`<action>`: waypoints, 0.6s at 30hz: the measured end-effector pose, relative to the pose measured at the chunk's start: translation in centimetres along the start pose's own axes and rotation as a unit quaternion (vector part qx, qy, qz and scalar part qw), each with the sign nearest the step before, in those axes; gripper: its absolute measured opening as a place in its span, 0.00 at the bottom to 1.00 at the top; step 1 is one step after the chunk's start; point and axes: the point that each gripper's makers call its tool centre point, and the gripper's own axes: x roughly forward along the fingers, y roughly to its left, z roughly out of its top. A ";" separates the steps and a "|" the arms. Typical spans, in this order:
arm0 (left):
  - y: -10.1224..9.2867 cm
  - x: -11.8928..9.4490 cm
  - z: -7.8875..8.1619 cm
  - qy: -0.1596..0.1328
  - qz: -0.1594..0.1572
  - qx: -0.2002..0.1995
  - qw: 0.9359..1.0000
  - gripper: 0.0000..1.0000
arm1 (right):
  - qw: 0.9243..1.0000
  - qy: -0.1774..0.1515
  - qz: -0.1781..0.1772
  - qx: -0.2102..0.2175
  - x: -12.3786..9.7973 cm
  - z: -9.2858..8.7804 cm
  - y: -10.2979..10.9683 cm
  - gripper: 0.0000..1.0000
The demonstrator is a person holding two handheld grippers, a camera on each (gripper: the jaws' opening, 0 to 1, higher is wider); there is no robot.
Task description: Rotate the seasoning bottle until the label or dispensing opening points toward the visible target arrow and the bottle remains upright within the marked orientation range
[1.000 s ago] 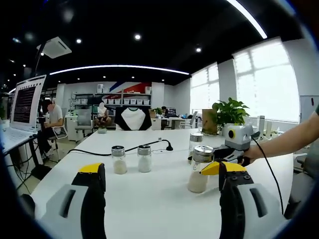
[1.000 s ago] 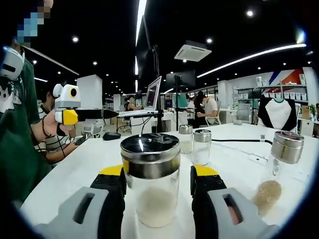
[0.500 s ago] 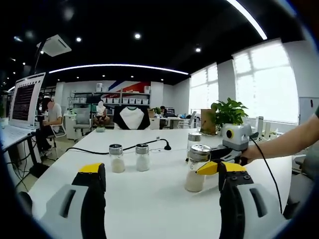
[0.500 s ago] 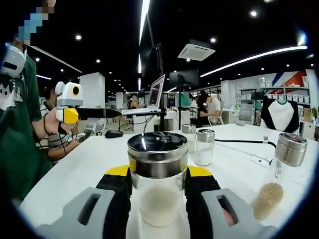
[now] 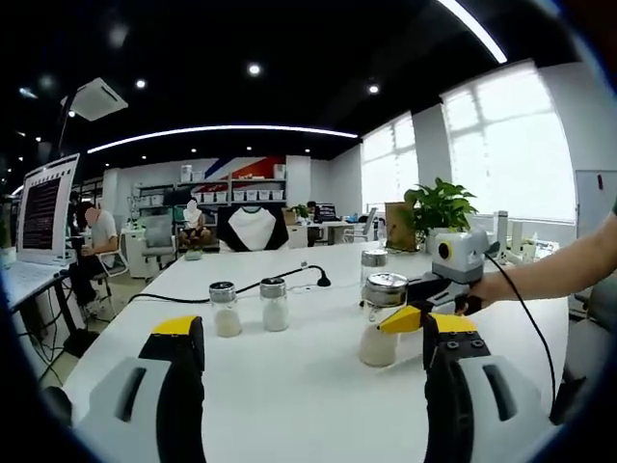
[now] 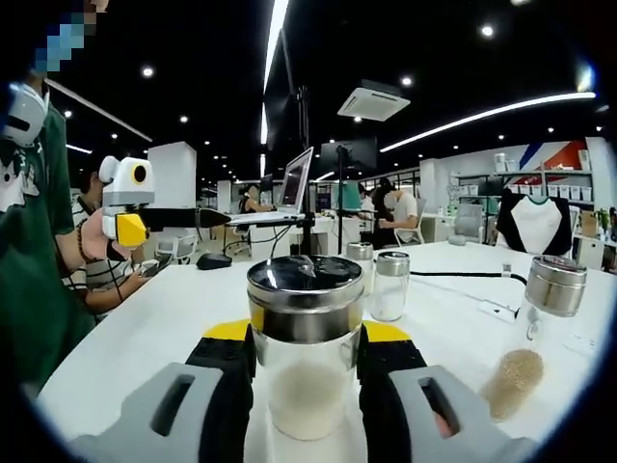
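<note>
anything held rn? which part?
Right tongs clamp the bottle by its glass sides, just under the metal lid. Left tongs open, empty.

Open-plan office, people seated at desks [image 5: 96, 236], laptop [image 6: 292, 185], shelving [image 5: 207, 188], big windows [image 5: 501, 149], ceiling lights [image 5: 222, 130]

The room is an open-plan office with a dark ceiling [image 5: 289, 39] carrying round recessed spotlights, linear light strips [image 5: 222, 130] and a ceiling air-conditioning unit [image 6: 371, 100]. Large bright windows [image 5: 501, 145] occupy the right wall in the left gripper view. A white table [image 5: 289, 386] fills the near area. A potted plant [image 5: 439, 204] stands at its right. Shelving [image 5: 227, 193] lines the far wall. A laptop on a stand [image 6: 294, 183] is at the far left.
</note>
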 end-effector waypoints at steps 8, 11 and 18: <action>0.3 -0.2 0.0 -0.006 0.001 -0.021 1.000 0.99 | 1.000 0.009 -0.023 -0.002 -0.1 -0.1 -0.1 0.39; 0.3 -0.2 0.0 -0.005 0.004 -0.018 1.000 0.99 | 0.999 0.011 -0.038 0.000 -0.2 -0.1 -0.1 0.39; 0.2 -0.1 0.0 -0.005 0.003 -0.016 1.000 0.99 | 0.997 0.011 -0.082 0.003 -0.4 -0.1 -0.2 0.39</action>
